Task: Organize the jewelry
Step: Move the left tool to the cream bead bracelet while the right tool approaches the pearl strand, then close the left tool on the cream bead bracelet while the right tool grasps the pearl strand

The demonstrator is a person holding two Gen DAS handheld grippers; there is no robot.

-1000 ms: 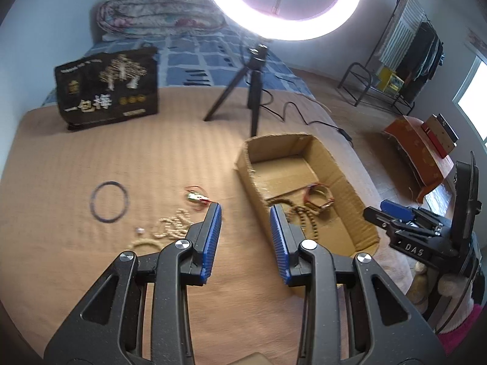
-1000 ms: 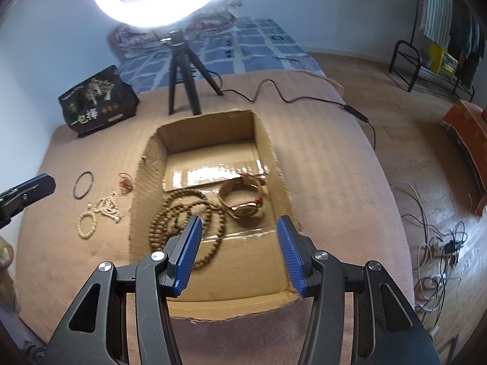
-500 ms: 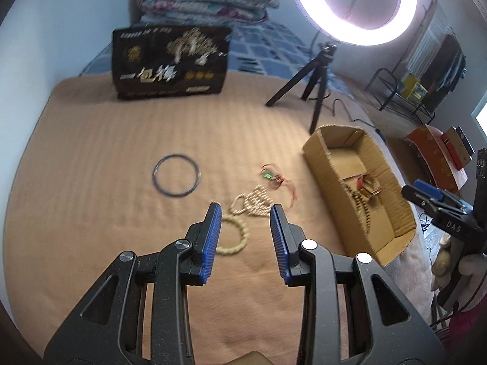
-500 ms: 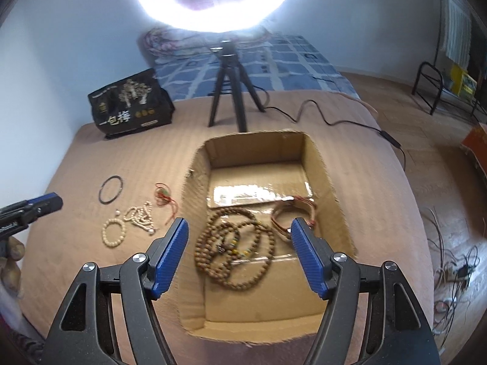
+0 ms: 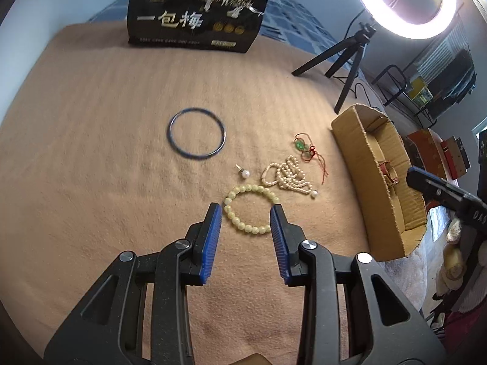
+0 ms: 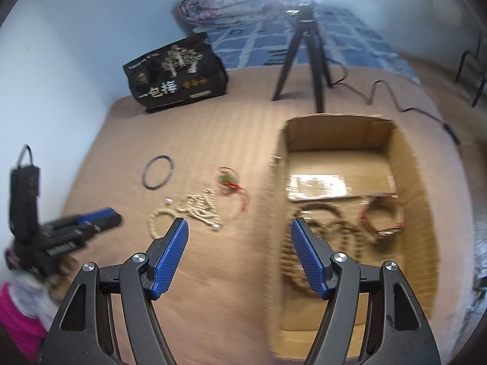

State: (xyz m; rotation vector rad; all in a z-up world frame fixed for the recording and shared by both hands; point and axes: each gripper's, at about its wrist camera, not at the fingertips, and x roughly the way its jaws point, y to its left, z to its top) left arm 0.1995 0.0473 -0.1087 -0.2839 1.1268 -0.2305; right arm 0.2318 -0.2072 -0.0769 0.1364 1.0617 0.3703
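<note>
My left gripper (image 5: 246, 210) is open and empty, its tips on either side of a pale yellow bead bracelet (image 5: 250, 208) on the tan blanket. Beyond it lie a pearl necklace (image 5: 289, 176), a loose pearl earring (image 5: 243, 172), a red-cord green charm (image 5: 306, 149) and a dark bangle (image 5: 197, 133). The cardboard box (image 5: 359, 164) stands to the right. My right gripper (image 6: 239, 223) is open and empty above the blanket, left of the box (image 6: 411, 164), which holds brown prayer beads (image 6: 331, 231) and a red-brown bracelet (image 6: 382, 216).
A black printed bag (image 5: 197, 9) stands at the back of the blanket. A ring light on a black tripod (image 5: 347, 60) stands behind the box, with a cable (image 6: 395, 97) trailing right. The right gripper shows at the left wrist view's right edge (image 5: 438, 188).
My left gripper has swung left from the box and come down over the yellow bead bracelet. My right gripper has opened wider and shifted left off the box.
</note>
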